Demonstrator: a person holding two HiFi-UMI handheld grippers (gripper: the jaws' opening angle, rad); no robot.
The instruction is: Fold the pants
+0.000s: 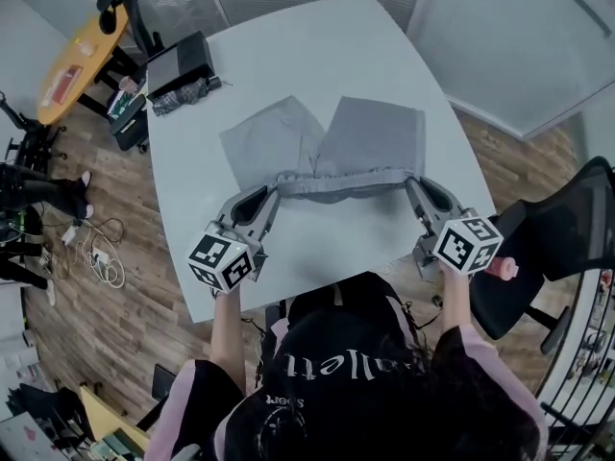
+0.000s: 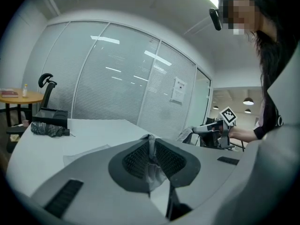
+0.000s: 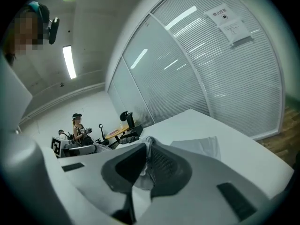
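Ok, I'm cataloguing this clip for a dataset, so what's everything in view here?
pants: one, grey, spread on the table, near edge stretched between the grippers
table: one, white, centre
box: one, black, table's far left corner
bundle: one, dark, beside the box
side table: one, yellow, far left
office chair: one, black, right of the table
cables: one tangle, white, floor at left
left gripper: one, grey, jaws shut on the pants' left end
right gripper: one, grey, jaws shut on the pants' right end
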